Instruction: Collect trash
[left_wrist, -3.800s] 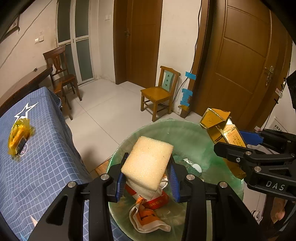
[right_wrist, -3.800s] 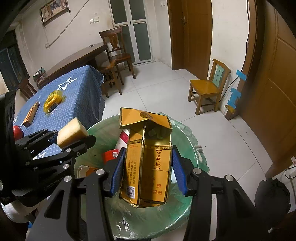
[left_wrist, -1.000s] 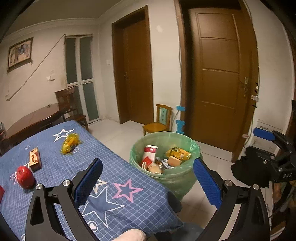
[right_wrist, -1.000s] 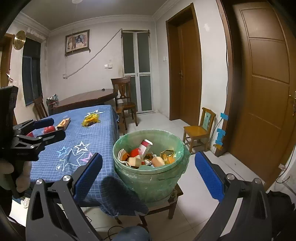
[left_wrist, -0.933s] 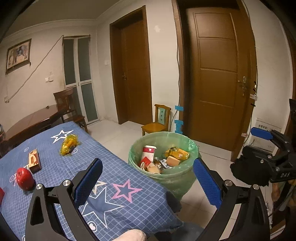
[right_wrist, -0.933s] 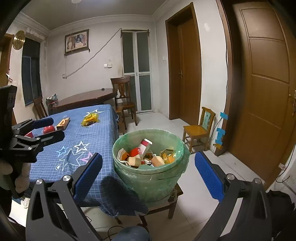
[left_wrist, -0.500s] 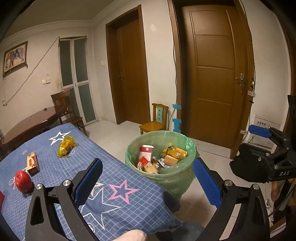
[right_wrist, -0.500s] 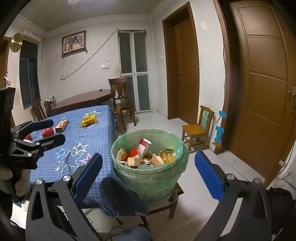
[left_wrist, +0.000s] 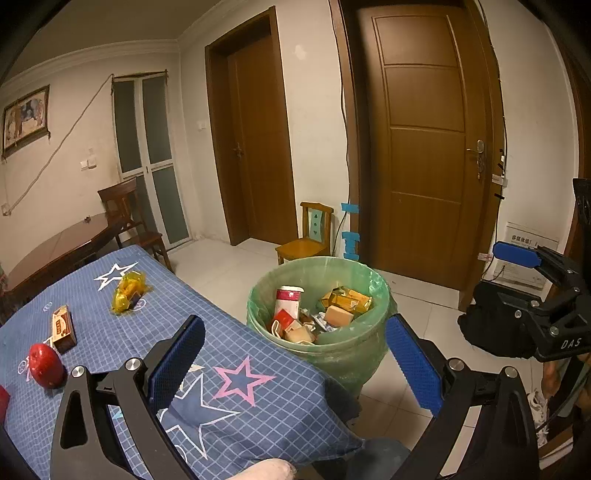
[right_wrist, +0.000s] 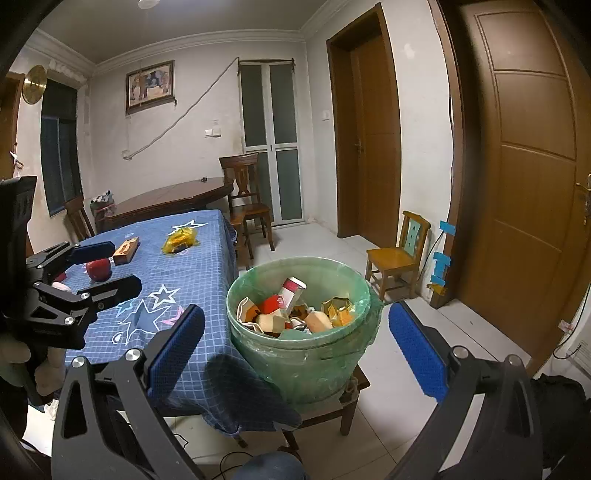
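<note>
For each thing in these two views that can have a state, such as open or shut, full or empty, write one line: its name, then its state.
left gripper: open, holding nothing.
right gripper: open, holding nothing.
trash bin: lined with a green bag, well filled with trash.
near brown door: shut.
far brown door: shut.
glass double door: shut.
blue tablecloth: spread, a corner hanging over the table's edge.
</note>
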